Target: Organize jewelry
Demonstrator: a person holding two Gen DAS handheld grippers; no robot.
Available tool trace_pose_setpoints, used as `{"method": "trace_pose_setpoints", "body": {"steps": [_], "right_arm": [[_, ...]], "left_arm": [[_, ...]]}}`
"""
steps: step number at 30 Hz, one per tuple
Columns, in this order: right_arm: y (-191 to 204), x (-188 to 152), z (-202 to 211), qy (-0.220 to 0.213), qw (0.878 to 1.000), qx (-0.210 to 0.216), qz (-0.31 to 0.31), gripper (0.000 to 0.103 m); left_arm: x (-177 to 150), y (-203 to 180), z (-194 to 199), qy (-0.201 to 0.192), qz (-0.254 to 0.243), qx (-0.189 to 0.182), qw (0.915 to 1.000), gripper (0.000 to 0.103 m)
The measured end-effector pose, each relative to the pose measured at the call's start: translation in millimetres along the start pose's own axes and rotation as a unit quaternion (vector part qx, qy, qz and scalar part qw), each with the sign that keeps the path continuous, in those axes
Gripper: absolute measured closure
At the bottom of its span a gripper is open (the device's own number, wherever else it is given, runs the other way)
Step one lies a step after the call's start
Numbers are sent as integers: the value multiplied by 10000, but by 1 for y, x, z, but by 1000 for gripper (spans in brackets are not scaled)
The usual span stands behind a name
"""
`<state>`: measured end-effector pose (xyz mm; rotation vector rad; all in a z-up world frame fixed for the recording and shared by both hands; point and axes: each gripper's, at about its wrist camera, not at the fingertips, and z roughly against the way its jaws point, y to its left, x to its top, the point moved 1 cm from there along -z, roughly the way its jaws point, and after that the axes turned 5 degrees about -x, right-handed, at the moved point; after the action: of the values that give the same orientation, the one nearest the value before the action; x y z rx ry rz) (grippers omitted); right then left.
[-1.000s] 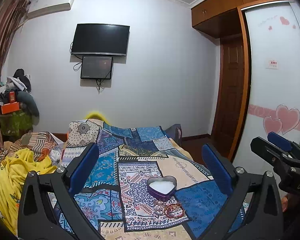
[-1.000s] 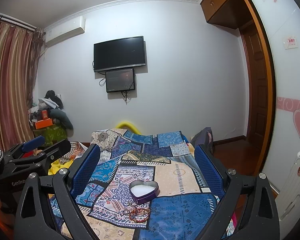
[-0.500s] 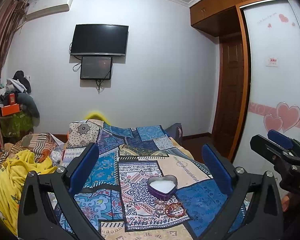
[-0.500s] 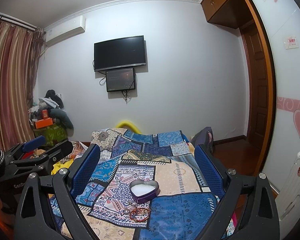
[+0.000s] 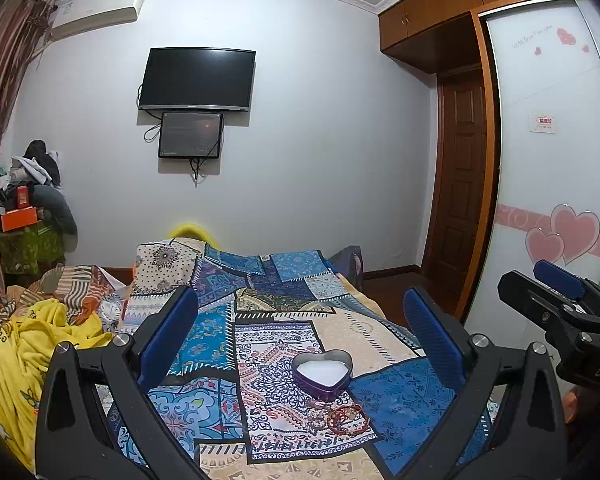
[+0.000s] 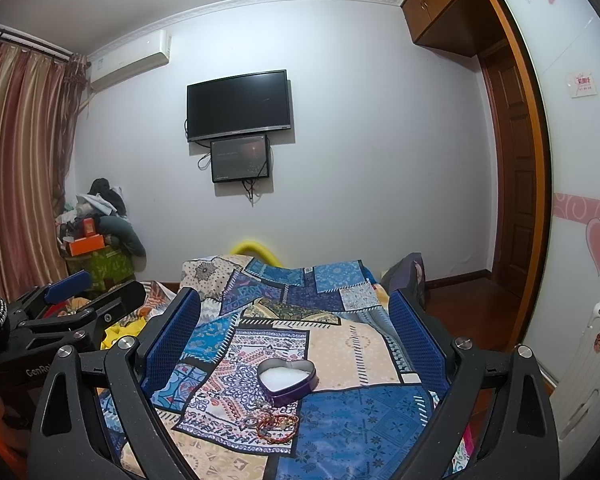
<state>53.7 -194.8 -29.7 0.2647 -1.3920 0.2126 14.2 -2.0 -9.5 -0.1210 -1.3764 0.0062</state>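
Note:
A purple heart-shaped tin (image 5: 322,374) with a white inside sits open on the patchwork bedspread (image 5: 276,312). It also shows in the right wrist view (image 6: 288,380). A small pile of bracelets (image 5: 342,420), red and beaded, lies just in front of the tin; in the right wrist view the bracelets (image 6: 276,426) lie the same way. My left gripper (image 5: 300,336) is open and empty, held well above and short of the tin. My right gripper (image 6: 296,332) is open and empty too, at a similar height. Each gripper shows at the edge of the other's view.
A yellow blanket (image 5: 32,356) and striped cloth lie bunched at the bed's left. A cluttered stand (image 6: 96,252) is by the curtain. A TV (image 5: 198,80) hangs on the far wall. A wardrobe with hearts (image 5: 556,200) and a white suitcase (image 6: 584,376) stand on the right.
Both grippers have barely shifted; the views are almost the same. The tin and the bracelets have not moved.

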Motion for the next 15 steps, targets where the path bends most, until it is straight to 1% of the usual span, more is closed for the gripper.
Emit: {"method": "trace_pose_setpoints", "body": {"steps": [15], "right_arm": [[-2, -1, -6, 161, 9998, -95, 91, 9]], "left_arm": [[0, 0, -4, 38, 26, -9, 10000, 0]]}}
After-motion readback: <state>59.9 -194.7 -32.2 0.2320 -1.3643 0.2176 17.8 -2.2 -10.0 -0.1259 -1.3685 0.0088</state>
